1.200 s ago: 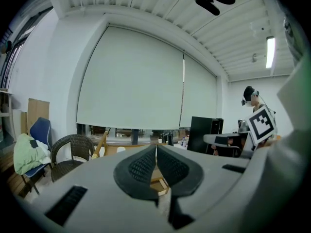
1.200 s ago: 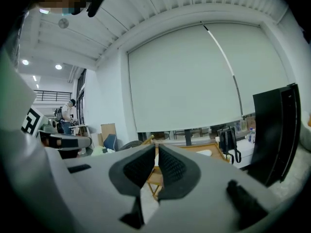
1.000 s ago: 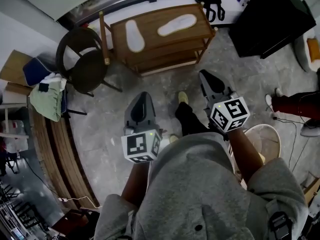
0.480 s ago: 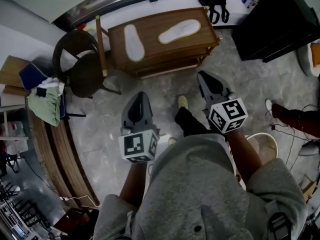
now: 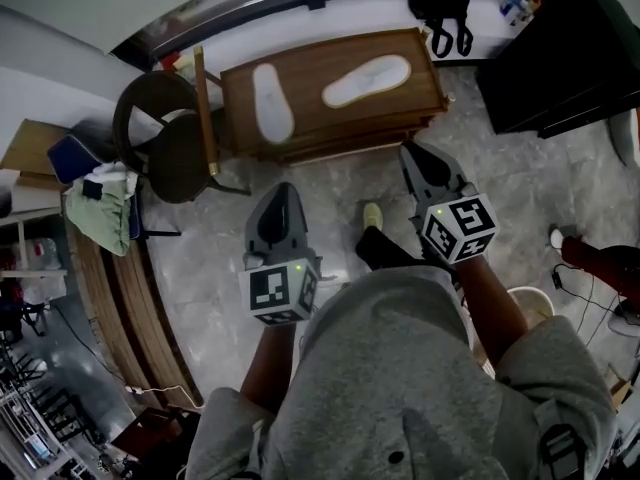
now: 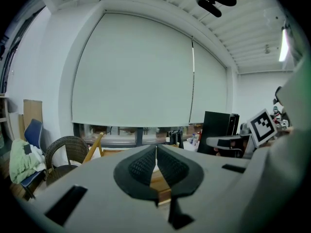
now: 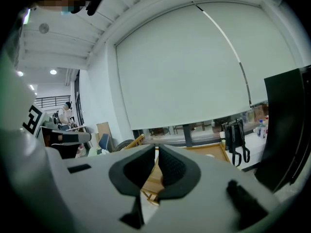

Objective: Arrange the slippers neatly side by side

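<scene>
Wooden table stands ahead of you on a grey stone floor, and both white slippers lie flat on its top. One slipper sits toward the table's left end, with its length running from the near edge to the far edge. The other slipper sits toward the table's right end and lies slantwise. The two are well apart and not lined up with each other.

You hold both tongs short of the table's near edge, above the floor. Your left tongs are clenched, the pads meeting with nothing between them. Your right tongs are clenched and empty too, and they sit closer to the table than the left pair.

A dark wicker chair stands just beside the table's left end. A black bag hangs beyond the table's far right corner, and a black cabinet stands to the table's right.
</scene>
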Available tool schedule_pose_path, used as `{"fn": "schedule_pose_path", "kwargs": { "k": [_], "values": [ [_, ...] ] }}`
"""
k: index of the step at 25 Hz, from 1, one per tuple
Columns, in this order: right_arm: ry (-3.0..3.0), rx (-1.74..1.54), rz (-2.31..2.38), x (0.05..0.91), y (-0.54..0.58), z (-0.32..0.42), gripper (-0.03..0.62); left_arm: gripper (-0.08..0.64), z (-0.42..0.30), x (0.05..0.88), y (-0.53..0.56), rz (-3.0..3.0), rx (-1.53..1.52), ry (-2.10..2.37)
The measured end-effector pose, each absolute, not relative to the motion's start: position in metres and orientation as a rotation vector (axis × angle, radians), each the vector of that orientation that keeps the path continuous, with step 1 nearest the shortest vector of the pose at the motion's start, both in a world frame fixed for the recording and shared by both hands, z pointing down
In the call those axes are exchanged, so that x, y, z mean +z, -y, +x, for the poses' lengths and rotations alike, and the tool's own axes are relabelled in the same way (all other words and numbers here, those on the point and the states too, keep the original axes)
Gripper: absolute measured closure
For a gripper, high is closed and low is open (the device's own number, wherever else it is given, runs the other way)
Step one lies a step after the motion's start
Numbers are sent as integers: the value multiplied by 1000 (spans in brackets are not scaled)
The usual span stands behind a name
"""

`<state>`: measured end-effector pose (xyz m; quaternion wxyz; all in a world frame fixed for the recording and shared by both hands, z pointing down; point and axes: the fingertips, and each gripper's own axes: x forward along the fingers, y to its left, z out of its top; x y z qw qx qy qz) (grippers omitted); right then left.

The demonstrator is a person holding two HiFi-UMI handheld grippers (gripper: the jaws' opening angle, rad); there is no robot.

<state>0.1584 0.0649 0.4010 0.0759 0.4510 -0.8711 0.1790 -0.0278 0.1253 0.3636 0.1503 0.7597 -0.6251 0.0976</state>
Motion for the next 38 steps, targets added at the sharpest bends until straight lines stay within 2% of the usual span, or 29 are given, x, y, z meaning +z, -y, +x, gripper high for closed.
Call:
{"fn": "schedule_pose_path", "kwargs": {
  "k": [14, 38],
  "values": [
    [2670, 540, 1272, 400, 0, 166, 554, 541, -12, 351, -63, 2136, 260, 1863],
    [2711, 627, 1228, 401, 21, 170, 554, 541, -4, 354, -51, 2139, 329, 1892]
  ]
}}
